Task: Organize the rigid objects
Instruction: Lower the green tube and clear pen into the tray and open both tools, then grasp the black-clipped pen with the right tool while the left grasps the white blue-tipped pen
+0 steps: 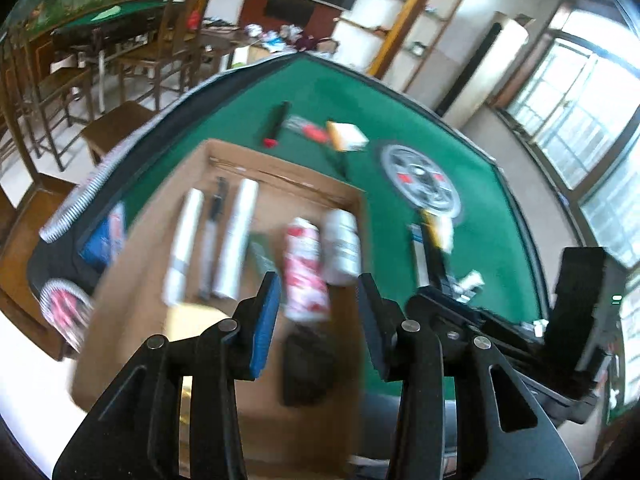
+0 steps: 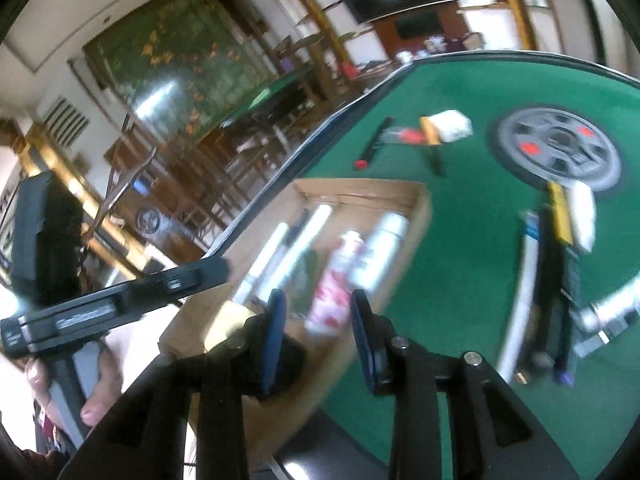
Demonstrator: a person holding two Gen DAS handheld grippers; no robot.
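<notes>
A shallow cardboard box [image 1: 132, 288] lies on the green table [image 1: 400, 112]. In it lie two white tubes [image 1: 236, 236], a dark pen [image 1: 214, 216], a red-and-white can [image 1: 304, 268], a white bottle [image 1: 340, 248] and a black object [image 1: 308, 368]. My left gripper [image 1: 320, 316] is open and empty, held above the box's near end. My right gripper [image 2: 318, 328] is open and empty, over the box's [image 2: 420, 216] near right corner, with the red-and-white can [image 2: 334, 292] beyond it. Both views are blurred.
On the felt beyond the box lie a black stick with a red tip [image 1: 276, 124], a yellow-and-white box [image 1: 346, 134], a round grey dial [image 1: 420, 178], and a yellow-white pack with long items [image 2: 560, 240] at the right. Chairs [image 1: 60, 92] stand past the left edge.
</notes>
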